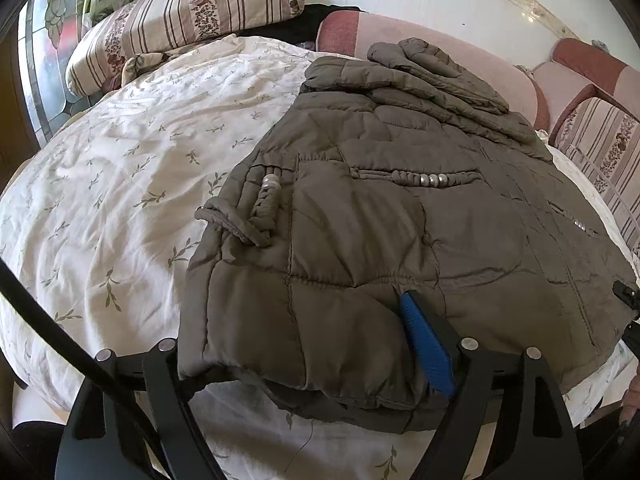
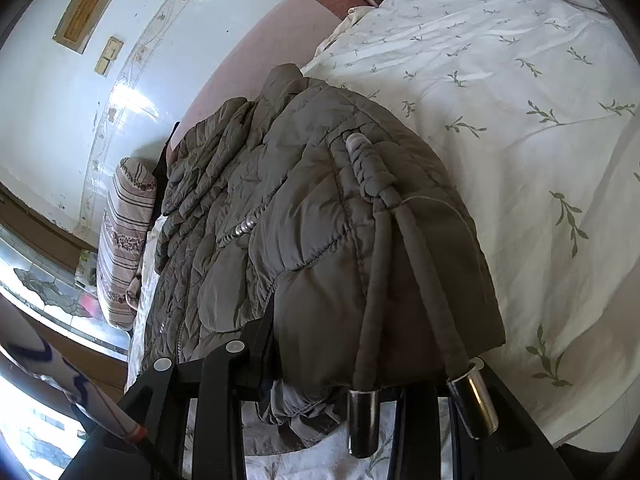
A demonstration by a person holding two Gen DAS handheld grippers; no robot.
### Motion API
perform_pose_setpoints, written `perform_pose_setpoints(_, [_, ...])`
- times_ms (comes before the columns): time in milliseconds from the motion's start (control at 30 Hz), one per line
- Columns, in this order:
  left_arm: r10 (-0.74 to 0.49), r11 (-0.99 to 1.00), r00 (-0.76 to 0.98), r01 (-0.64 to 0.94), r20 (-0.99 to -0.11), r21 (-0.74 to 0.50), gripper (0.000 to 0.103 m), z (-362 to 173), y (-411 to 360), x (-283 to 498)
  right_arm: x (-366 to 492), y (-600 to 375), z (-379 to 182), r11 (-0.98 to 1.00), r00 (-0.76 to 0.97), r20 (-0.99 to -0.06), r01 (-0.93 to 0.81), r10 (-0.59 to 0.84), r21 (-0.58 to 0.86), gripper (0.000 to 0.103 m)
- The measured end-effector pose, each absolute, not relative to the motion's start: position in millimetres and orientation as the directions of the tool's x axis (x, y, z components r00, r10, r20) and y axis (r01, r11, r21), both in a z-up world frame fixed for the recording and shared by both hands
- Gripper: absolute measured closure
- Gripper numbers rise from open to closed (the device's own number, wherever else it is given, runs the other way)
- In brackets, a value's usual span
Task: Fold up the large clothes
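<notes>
Jaws of the left gripper (image 1: 304,360) stand wide, straddling the near hem of a grey-brown quilted jacket (image 1: 400,220); the blue-padded finger (image 1: 426,346) rests on top of the fabric, while the other finger is hidden beneath the hem, so it is unclear whether anything is pinched. Jaws of the right gripper (image 2: 348,360) are narrow, and the jacket's folded corner bulges over them, covering the fingertips; whether they clamp the cloth cannot be told. Two drawcords with metal end caps (image 2: 362,420) dangle across that gripper's frame.

The jacket lies partly folded on a bed (image 1: 120,160) covered by a white sheet printed with small green sprigs, close to the bed's near edge. Its sleeves are bunched toward the far edge, beside a pink sofa back (image 1: 420,36). A striped bolster (image 1: 188,12) sits at the bed's far corner. At the right edge of the left view, a hand is mostly cut off.
</notes>
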State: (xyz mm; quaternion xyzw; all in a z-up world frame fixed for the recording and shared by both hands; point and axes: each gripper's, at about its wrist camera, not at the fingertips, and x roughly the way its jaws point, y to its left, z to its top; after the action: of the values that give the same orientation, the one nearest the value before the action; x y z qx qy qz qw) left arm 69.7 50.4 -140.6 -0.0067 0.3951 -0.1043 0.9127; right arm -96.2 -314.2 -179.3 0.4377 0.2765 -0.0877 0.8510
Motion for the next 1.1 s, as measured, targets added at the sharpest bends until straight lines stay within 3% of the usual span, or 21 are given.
perform_pose_setpoints(233, [-0.185, 0.976, 0.694, 0.21, -0.695, -0.051, 0.04, -136.2, 43.8, 63.8, -94.4, -315.5, -176.8, 0.609, 0.82, -0.563, 0.394, 0.104, 0.688, 0.066])
perform_pose_setpoints(400, [-0.177, 0.973, 0.722, 0.23, -0.669, -0.008, 0.059, -130.7, 36.6, 58.7, -91.5, -314.2, -174.4, 0.615, 0.811, -0.575, 0.402, 0.104, 0.678, 0.064])
perform_pose_setpoints(500, [-0.177, 0.972, 0.724, 0.235, -0.666, -0.002, 0.062, -130.4, 34.8, 57.7, -90.8, -313.4, -172.8, 0.623, 0.807, -0.582, 0.406, 0.099, 0.669, 0.066])
perform_pose_setpoints(633, [-0.179, 0.97, 0.727, 0.241, -0.662, 0.002, 0.066, -128.8, 34.5, 56.7, -91.5, -307.6, -167.5, 0.649, 0.816, -0.574, 0.398, 0.073, 0.648, 0.078])
perform_pose_setpoints(733, [-0.179, 0.97, 0.73, 0.245, -0.66, 0.007, 0.069, -127.8, 32.8, 54.7, -94.8, -305.3, -162.1, 0.663, 0.828, -0.558, 0.386, 0.056, 0.641, 0.082])
perform_pose_setpoints(1100, [-0.181, 0.971, 0.732, 0.24, -0.657, 0.0, 0.076, -117.5, 36.8, 42.8, -113.4, -301.0, -150.0, 0.666, 0.846, -0.532, 0.375, 0.039, 0.645, 0.085])
